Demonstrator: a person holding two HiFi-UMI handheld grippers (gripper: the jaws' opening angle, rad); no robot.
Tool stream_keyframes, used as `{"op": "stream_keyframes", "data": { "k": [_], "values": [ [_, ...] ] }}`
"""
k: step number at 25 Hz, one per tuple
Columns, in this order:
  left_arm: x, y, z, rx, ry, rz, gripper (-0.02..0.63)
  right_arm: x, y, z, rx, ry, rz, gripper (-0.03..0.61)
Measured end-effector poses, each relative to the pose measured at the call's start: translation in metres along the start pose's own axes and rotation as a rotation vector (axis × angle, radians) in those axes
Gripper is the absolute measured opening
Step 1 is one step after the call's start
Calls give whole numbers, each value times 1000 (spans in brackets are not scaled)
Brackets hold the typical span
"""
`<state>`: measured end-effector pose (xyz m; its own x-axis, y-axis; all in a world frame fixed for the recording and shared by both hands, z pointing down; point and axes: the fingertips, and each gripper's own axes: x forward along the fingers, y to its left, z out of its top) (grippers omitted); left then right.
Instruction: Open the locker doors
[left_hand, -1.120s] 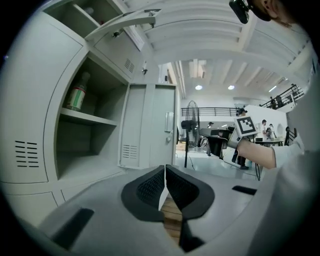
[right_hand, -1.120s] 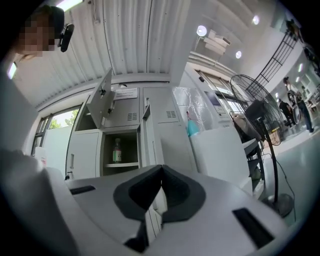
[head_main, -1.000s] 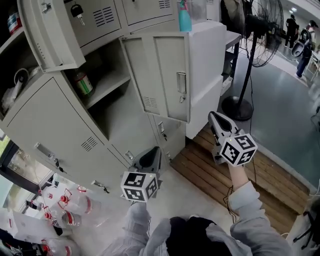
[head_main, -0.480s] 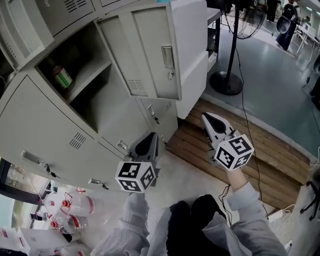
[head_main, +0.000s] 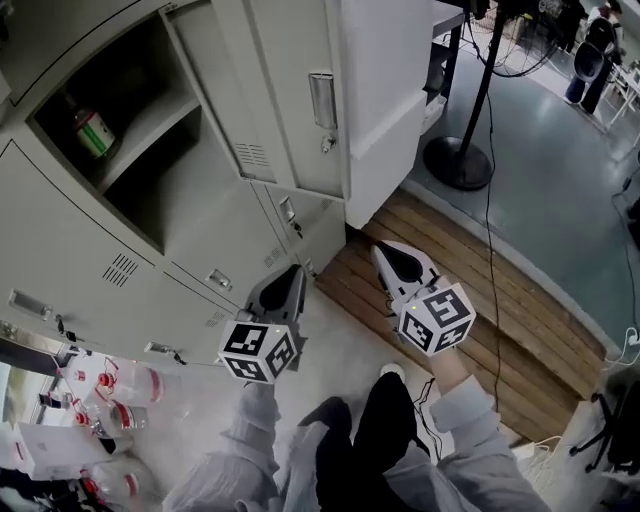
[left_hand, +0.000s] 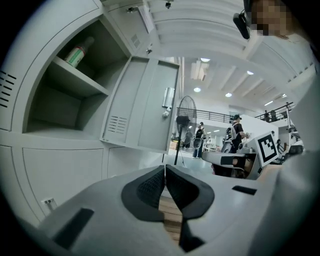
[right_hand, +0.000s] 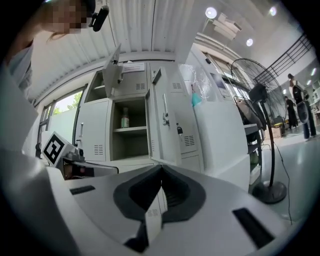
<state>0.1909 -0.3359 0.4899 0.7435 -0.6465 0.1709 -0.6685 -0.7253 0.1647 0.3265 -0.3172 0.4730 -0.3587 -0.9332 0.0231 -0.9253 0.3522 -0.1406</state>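
The grey lockers (head_main: 70, 250) fill the left and top of the head view. One middle door (head_main: 285, 110) stands swung open, its handle (head_main: 322, 100) facing me. The compartment behind it holds a bottle (head_main: 92, 130) on a shelf. Below it, two small lower doors (head_main: 225, 275) are closed. My left gripper (head_main: 295, 270) is shut and empty, a short way in front of those lower doors. Held over the wooden pallet (head_main: 480, 300), my right gripper (head_main: 384, 250) is also shut and empty. The same open door (left_hand: 145, 115) shows in the left gripper view, and again as a door (right_hand: 162, 117) in the right gripper view.
A standing fan's base (head_main: 458, 160) and cable sit on the floor to the right of the lockers. Several water bottles (head_main: 110, 390) lie at the lower left. The person's legs and sleeves fill the bottom. People stand far off at the back (right_hand: 295, 100).
The head view has shifted down and right along the lockers, so the open door sits higher in the picture. Both grippers sit slightly lower and further left, still shut.
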Motion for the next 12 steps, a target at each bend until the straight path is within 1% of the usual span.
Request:
{"op": "stream_keyframes", "data": {
  "k": [4,7,10,12],
  "values": [
    [28,9,-9,-10,-4,88,12,20,-25,-28,-33,63,23,2],
    [38,15,-20,-43,-21,152,14,36,-37,-54,-68,116,58,2],
    [50,28,-33,-91,-31,206,12,56,-48,-73,-56,128,96,2],
    [59,38,-42,-99,-20,250,14,70,-53,-83,-49,126,120,3]
  ]
}}
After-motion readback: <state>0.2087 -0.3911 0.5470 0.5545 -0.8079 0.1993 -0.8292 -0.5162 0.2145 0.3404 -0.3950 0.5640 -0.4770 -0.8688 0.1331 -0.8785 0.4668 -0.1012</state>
